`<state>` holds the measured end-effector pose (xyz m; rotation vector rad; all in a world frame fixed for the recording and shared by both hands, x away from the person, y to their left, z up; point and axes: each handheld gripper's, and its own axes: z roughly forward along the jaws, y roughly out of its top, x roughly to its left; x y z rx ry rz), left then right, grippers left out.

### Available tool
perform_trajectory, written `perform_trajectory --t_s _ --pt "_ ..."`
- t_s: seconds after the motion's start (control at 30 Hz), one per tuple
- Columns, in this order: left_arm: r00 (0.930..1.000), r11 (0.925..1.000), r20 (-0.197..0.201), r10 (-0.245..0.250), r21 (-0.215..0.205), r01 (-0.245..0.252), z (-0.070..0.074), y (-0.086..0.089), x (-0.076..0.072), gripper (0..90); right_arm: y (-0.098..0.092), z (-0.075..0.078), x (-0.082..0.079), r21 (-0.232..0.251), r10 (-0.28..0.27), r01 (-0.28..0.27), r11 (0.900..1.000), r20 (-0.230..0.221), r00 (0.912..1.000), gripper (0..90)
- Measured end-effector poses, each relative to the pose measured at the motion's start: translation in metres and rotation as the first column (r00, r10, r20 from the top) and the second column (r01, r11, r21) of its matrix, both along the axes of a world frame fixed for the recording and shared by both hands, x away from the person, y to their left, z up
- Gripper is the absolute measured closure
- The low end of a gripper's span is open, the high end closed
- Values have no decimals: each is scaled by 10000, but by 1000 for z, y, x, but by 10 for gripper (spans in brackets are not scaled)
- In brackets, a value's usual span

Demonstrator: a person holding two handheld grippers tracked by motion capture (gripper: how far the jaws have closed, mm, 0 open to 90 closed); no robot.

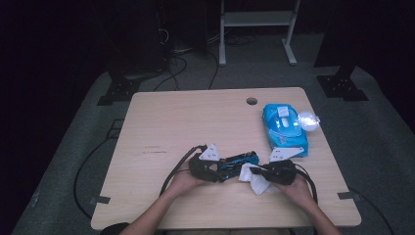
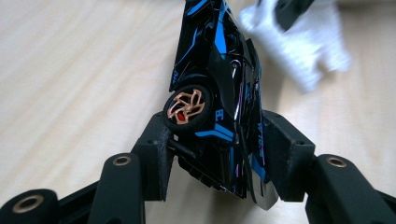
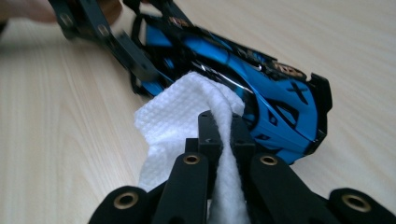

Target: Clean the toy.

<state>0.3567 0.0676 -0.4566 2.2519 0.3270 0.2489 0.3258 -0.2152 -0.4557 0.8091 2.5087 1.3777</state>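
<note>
left tool (image 2: 215, 154) clamping glossy angular blue-black toy car (image 2: 217, 93), right tool (image 3: 223, 135) pinching crumpled waffle-textured white wipe (image 3: 187, 112)

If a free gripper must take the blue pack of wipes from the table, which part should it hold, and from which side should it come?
Probably from above, jaws closing across the narrow width of the wipes pack. It lies flat near the table edge at the right, so its long sides look free. Avoid the white lid on top, which may flip open, and the clear round object beside its far right corner.

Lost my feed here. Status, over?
Left gripper clamped on toy car. Right gripper shut on white wipe, pressed to car body. Nothing in the way.
</note>
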Motion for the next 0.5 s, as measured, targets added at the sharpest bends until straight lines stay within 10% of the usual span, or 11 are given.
perform_trajectory --t_s 0.13,0.3,0.5 --pt "9998 10000 217 -27 -65 28 -2 0 1 480 5 16 -1 713 -27 -3 9975 412 9991 869" --pt "9959 9995 869 -230 242 209 -2 -3 -2 481 27 34 13 427 -280 246 9988 824 9962 867" --pt "9996 9994 263 -139 -314 147 -3 1 1 461 31 28 31 -64 -953 957 9954 511 9941 867"
